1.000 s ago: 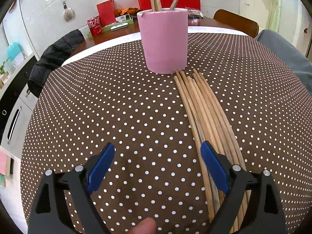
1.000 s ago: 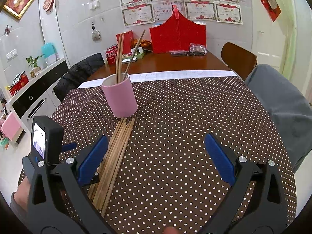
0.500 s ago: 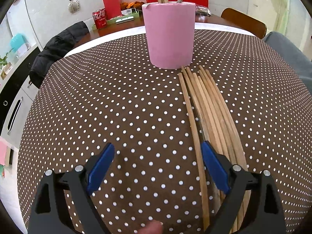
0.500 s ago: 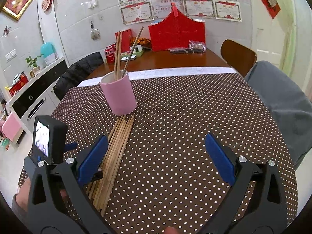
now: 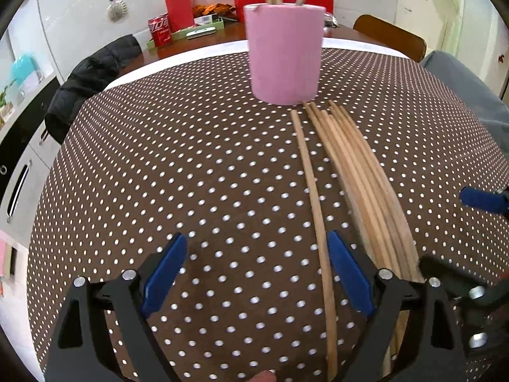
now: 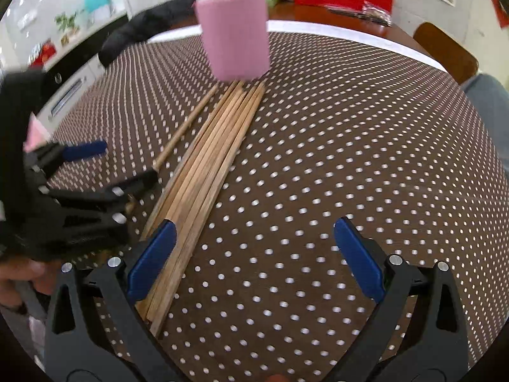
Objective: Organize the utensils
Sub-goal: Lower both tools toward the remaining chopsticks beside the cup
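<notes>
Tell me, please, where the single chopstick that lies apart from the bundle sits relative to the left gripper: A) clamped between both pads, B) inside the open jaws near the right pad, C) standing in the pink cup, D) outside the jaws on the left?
B: the single chopstick runs between the open jaws of the left gripper, close to the right pad, while the bundle lies outside it.

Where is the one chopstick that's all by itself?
In the left wrist view, the lone chopstick lies on the dotted tablecloth, just left of the chopstick bundle, running from near the pink cup into the open left claw.
</notes>
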The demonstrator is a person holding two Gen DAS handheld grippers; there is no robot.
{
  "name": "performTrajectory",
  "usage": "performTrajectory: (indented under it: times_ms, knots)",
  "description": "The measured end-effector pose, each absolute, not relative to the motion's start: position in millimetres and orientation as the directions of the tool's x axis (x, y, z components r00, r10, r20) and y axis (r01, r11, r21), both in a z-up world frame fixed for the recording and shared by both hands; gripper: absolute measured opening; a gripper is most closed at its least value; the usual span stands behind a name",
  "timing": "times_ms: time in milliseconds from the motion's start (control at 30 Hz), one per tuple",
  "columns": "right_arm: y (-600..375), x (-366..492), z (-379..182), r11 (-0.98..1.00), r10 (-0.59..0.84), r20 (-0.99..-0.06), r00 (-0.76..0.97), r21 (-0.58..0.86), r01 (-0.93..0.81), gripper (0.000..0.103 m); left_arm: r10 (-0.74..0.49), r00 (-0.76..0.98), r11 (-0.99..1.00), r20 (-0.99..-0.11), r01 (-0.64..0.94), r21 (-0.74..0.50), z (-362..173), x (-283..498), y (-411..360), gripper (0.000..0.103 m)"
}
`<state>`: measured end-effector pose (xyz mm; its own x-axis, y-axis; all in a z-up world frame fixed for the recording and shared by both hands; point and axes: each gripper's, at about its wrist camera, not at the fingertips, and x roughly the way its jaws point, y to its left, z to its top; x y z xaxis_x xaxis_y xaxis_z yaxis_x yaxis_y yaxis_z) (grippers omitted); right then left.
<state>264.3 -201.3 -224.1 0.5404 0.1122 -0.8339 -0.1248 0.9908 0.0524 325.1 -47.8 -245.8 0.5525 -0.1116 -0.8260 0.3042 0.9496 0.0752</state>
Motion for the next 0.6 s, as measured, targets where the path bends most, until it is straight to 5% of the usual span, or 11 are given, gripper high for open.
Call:
performTrajectory:
  times_ms: [600]
  knots:
    - [-192, 272, -232, 0.995, 0.011, -0.829, 0.559, -0.047, -0.090, 0.097, -0.115, 0.558, 0.957, -0.822, 0.283, 0.058, -246, 324, -35, 0.088]
